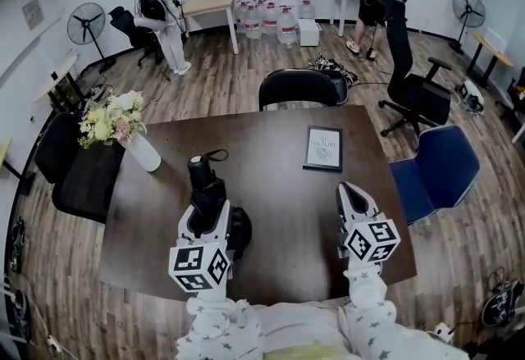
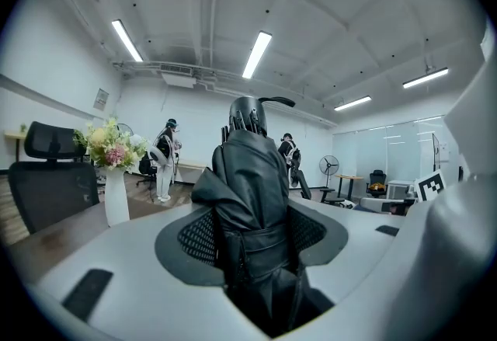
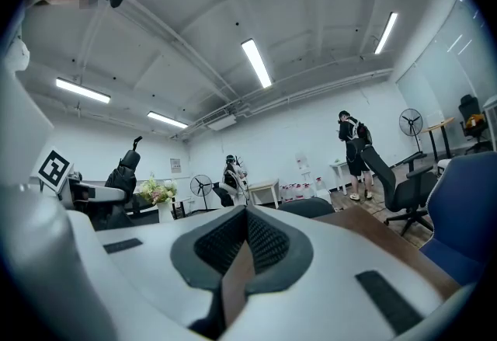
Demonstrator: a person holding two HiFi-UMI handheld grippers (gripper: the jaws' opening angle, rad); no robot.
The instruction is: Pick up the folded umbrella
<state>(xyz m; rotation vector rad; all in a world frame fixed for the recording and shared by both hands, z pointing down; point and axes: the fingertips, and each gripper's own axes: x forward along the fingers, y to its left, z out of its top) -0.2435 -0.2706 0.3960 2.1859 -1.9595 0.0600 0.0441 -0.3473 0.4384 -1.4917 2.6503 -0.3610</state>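
Note:
The folded black umbrella (image 1: 202,173) stands nearly upright between the jaws of my left gripper (image 1: 210,204), over the near left part of the dark brown table (image 1: 262,145). In the left gripper view the umbrella (image 2: 250,176) fills the middle. Its strap is clamped by the mesh pads (image 2: 198,237) on both sides, and its handle end points up. My left gripper (image 2: 252,242) is shut on it. My right gripper (image 1: 351,193) hovers over the near right part of the table with nothing in it. In its own view the right gripper (image 3: 247,217) has its pads meeting at the tips.
A framed book (image 1: 323,148) lies at the table's far right. A white vase with flowers (image 1: 141,150) stands at the far left corner. Around the table are a black chair (image 1: 299,88), a blue chair (image 1: 436,170) and a dark chair (image 1: 78,174). Two people stand at the room's back.

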